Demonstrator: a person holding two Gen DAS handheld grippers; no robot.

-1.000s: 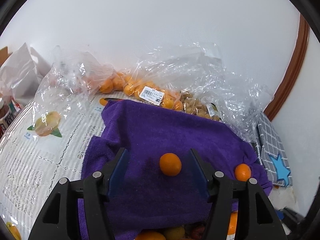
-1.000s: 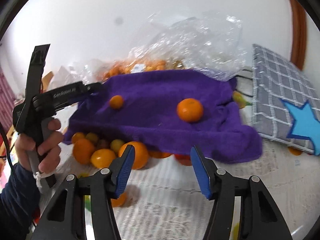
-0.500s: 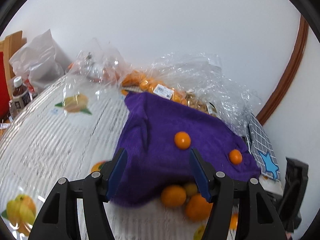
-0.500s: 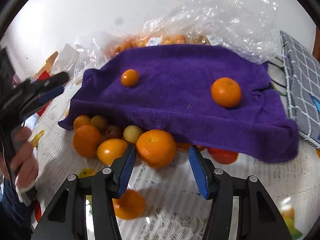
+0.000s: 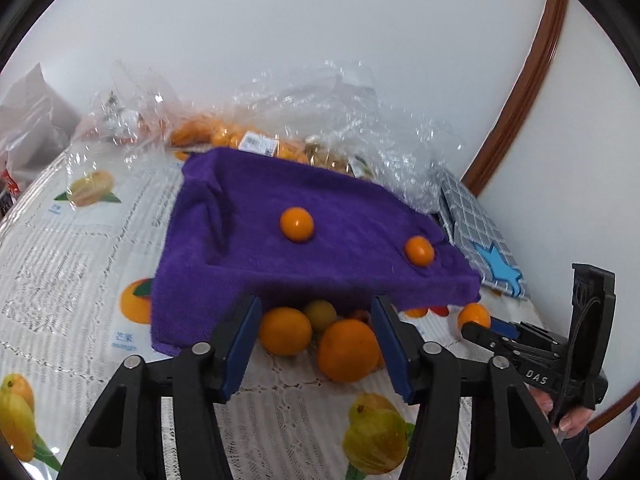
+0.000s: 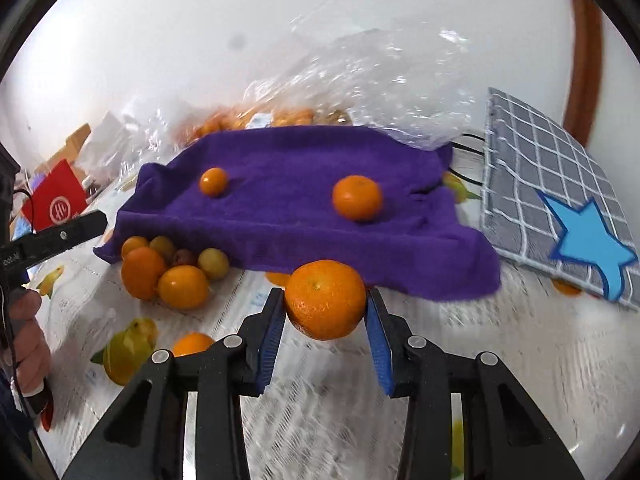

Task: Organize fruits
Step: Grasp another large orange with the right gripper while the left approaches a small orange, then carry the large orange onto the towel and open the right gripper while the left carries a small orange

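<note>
The right gripper (image 6: 325, 312) is squeezing a big mandarin (image 6: 325, 300) between its two blue pads, just in front of the near edge of the purple towel (image 6: 288, 208). The towel is draped over something raised on the tabletop, like a little stage. Two fruits already sit on top of it: a small orange (image 6: 213, 181) toward the left side and a bigger mandarin (image 6: 357, 198) toward the right.

The next job looks like putting the held mandarin up on the towel too. To do it well, the person should lift it over the towel's front edge, set it down in the bare middle between the other two, and let go slowly (round fruit rolls away fast). A soft squeeze is enough, so the peel does not squash.

The left gripper (image 5: 316, 344) is wide open and holds nothing. It points at the pile of loose fruit (image 5: 320, 332) peeking out from under the towel's front edge.

Half a second ago the right gripper was open around this mandarin in the pile. Now it has closed on it and pulled it away from the pile. The left gripper has swung round to face the towel's front.
</note>
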